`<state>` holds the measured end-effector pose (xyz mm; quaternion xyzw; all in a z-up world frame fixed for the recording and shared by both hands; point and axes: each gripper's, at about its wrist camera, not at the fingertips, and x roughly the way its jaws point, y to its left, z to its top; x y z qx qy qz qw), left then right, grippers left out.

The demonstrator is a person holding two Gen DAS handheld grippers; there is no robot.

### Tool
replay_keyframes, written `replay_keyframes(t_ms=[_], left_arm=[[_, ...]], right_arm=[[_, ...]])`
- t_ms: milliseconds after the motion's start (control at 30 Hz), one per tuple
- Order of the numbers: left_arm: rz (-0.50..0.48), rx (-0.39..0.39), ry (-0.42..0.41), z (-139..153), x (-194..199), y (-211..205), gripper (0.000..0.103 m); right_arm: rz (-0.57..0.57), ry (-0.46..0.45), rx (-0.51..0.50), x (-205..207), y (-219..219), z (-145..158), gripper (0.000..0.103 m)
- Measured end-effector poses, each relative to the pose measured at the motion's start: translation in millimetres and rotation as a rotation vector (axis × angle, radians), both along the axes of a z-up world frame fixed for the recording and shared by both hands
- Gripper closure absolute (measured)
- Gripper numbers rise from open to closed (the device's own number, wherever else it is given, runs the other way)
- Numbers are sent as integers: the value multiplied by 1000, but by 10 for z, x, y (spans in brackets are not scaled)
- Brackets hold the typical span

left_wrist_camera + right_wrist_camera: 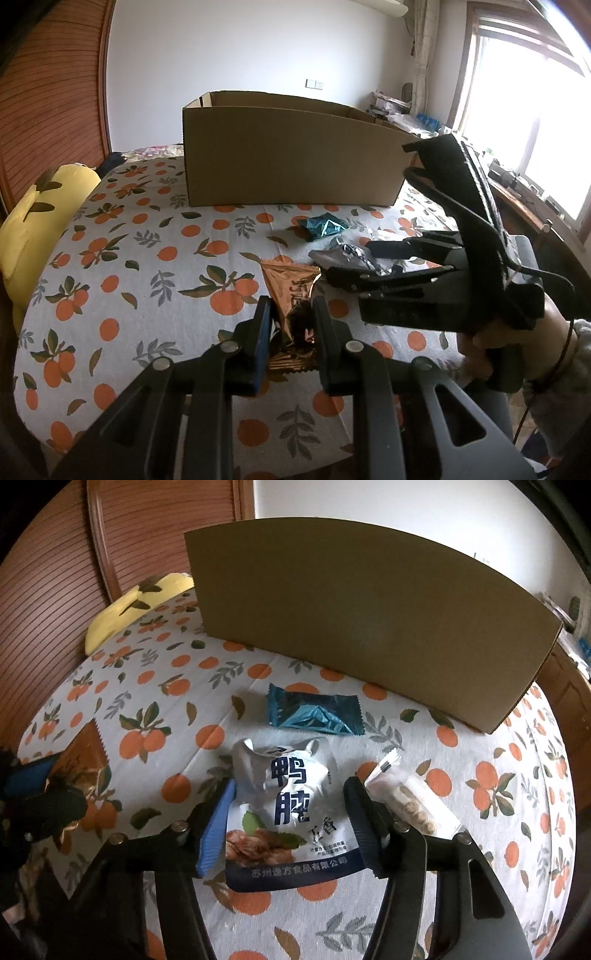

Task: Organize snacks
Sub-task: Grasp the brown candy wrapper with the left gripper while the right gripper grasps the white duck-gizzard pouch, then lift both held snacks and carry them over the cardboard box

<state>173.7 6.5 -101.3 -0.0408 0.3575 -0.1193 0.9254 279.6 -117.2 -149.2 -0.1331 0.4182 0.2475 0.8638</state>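
Open bedspread point(122, 258) left; cardboard box point(291, 155) walling the far side.

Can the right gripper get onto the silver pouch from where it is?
Probably yes. The right gripper already straddles the silver pouch, jaws apart on either side. The clear biscuit pack lies close by the right finger and might get caught.

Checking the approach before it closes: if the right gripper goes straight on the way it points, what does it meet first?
Probably the silver snack pouch, lying between the right gripper's open jaws on the bedspread; depth is unclear.
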Motion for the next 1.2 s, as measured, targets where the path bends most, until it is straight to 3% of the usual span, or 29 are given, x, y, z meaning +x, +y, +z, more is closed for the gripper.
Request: replay_keyframes(t_ms=[600,1200], left_arm=[[-2,7,-8,32,21,-8,83],[-16,50,-103,527,143,29,83]], right_arm=[[28,3,80,-213,-120,150,44],[28,-119,103,-327,-332,830,43]])
